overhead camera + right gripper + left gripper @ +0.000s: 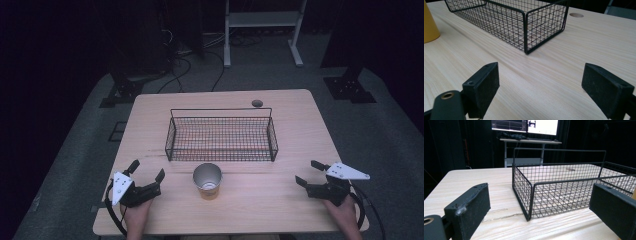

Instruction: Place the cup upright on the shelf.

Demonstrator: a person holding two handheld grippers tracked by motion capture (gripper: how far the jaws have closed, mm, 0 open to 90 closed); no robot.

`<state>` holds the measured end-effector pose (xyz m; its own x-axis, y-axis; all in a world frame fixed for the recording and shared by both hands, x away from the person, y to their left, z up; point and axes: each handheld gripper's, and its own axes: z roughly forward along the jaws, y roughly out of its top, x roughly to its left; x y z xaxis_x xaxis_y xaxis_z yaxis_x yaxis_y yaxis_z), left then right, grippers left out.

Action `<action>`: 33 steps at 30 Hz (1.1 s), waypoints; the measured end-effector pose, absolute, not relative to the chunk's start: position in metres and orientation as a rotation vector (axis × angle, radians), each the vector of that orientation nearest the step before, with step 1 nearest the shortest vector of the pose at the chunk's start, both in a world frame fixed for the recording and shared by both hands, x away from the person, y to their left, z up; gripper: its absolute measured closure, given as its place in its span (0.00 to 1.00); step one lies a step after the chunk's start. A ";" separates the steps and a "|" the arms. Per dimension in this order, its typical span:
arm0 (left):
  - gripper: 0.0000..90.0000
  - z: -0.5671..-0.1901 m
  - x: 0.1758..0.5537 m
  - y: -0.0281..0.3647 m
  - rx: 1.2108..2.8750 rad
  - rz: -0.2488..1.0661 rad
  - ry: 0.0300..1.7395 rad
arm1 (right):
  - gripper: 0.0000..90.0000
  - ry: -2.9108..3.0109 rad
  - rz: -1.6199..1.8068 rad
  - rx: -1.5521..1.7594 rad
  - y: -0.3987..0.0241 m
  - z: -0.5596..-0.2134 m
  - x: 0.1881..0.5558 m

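Cup: a yellow paper cup (207, 181) with a silvery inside stood upright on the near half of the table (280, 200), midway between the two grippers and touching neither; its yellow side showed at the left edge of the right gripper view (429, 25)
Basket: a black wire basket (221, 135), long and shallow with nothing in it, sat just behind the cup, its long side facing the person; that seemed a handy spot for dropping the cup in
Left gripper: the left gripper (147, 176) rested low over the near left part of the table, jaws spread wide and holding nothing, angled toward the cup and the basket's near left corner (529, 202)
Right gripper: the right gripper (310, 173) sat over the near right part of the table, jaws likewise wide apart with bare wood between them, facing the basket's near right corner (526, 32)
Hands: a hand (136, 216) held the left gripper and another hand (344, 214) held the right one, both coming in from the near edge
Spacing: each gripper stood well apart from the cup, one on either side, which looked like a ready pose before any reach
Table hole: a small round cable hole (257, 103) lay behind the basket near the far edge
Likely step: judging by the layout, the cup had not yet been picked up, and either gripper could take it by closing in from its own side
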<state>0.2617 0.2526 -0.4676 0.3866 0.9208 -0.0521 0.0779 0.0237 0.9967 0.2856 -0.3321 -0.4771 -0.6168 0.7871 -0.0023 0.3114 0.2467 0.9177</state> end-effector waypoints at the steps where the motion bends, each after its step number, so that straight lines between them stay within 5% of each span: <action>1: 0.03 -0.468 0.262 0.252 1.394 0.850 0.975 | 0.15 2.056 1.349 0.999 -0.332 -0.477 0.286; 33: 0.03 -0.466 0.256 0.233 1.456 0.794 0.852 | 0.15 2.060 1.339 0.999 -0.331 -0.477 0.286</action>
<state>0.2555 0.2334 -0.4659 0.4970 0.8677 -0.0083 0.0525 -0.0206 0.9984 0.2856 -0.3310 -0.4773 -0.6155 0.7881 -0.0066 0.3136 0.2527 0.9153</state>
